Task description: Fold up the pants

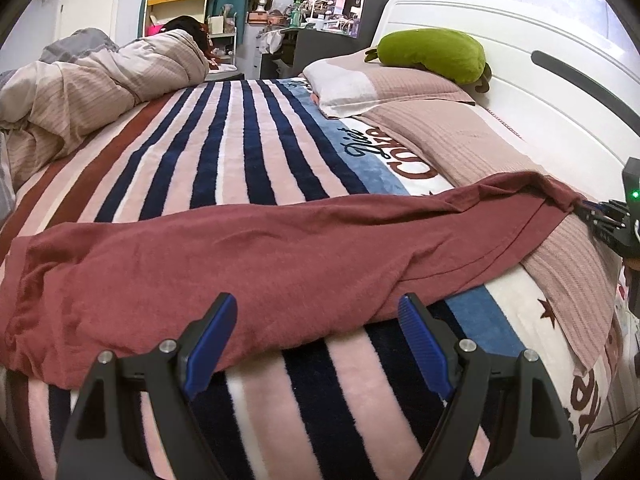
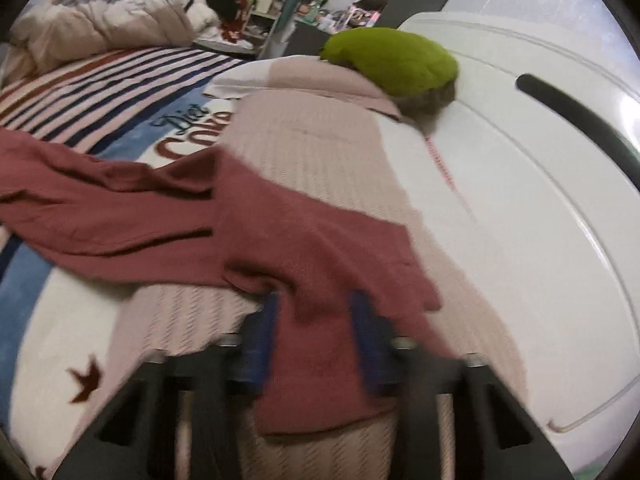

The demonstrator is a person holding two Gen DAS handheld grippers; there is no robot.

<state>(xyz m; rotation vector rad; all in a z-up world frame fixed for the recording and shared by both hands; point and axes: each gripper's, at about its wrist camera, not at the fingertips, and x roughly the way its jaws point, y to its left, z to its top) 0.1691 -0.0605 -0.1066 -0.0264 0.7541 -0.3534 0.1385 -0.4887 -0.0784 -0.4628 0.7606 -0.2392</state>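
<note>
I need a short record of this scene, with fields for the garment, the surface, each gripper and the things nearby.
garment: dark red pants, spread lengthwise, not yet folded
surface: striped blanket on a bed; one end of the pants lies over a pink pillow
left gripper: open, at the pants' near edge, holding nothing
right gripper: closed on the pants' end over the pillow; view blurred
nearby: green plush toy, beside the white headboard
</note>
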